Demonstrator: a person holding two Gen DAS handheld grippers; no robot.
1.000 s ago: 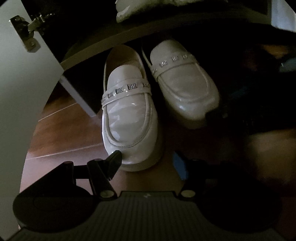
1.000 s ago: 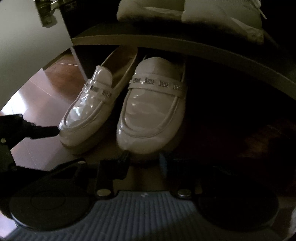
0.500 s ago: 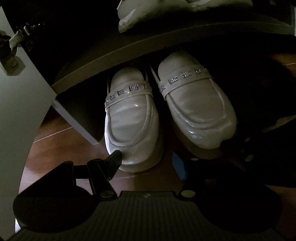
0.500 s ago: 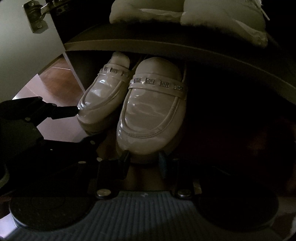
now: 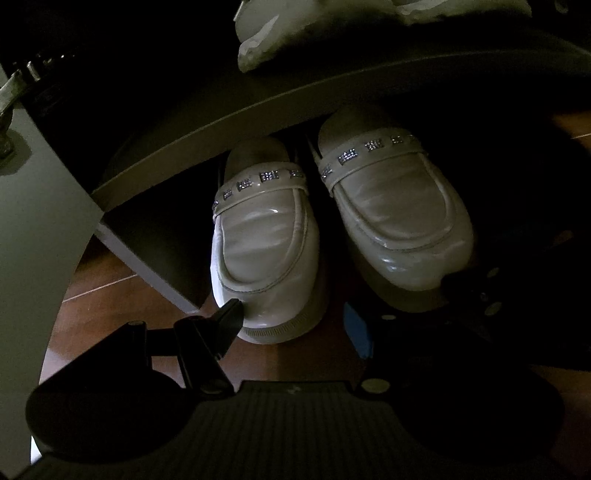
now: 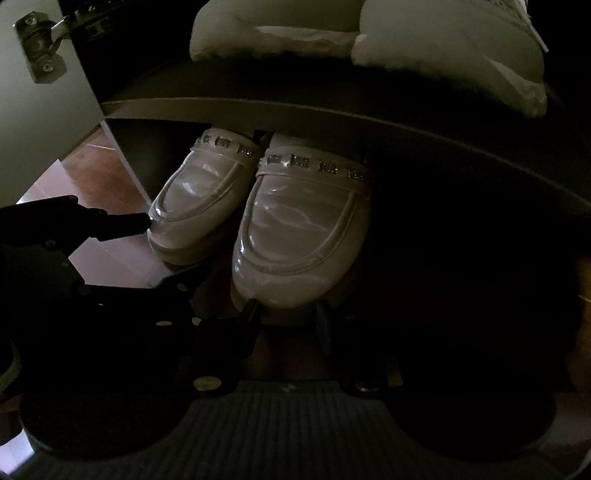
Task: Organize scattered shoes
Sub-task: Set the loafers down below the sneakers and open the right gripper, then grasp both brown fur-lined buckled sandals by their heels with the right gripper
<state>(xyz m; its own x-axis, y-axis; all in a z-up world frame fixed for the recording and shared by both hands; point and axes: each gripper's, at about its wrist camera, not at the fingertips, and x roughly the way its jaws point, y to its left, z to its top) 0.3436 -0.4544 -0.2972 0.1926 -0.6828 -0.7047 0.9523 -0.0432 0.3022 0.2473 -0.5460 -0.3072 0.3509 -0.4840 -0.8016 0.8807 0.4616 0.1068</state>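
Mostly the heels of both loafers are hidden under the dark shelf [image 5: 221, 147]. Nearer, the left loafer [image 5: 266, 243] has its toe between the left gripper [image 5: 291, 317]'s wide fingers, clamped or not unclear. The right gripper [image 6: 286, 310] narrowly pinches the right loafer [image 6: 303, 229]'s toe. Wood floor [image 5: 122, 302] lies open at left.

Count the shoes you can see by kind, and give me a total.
Glossy white loafers with studded straps: 2, left loafer, right loafer
White sneakers on the shelf above: 2, and
Total: 4
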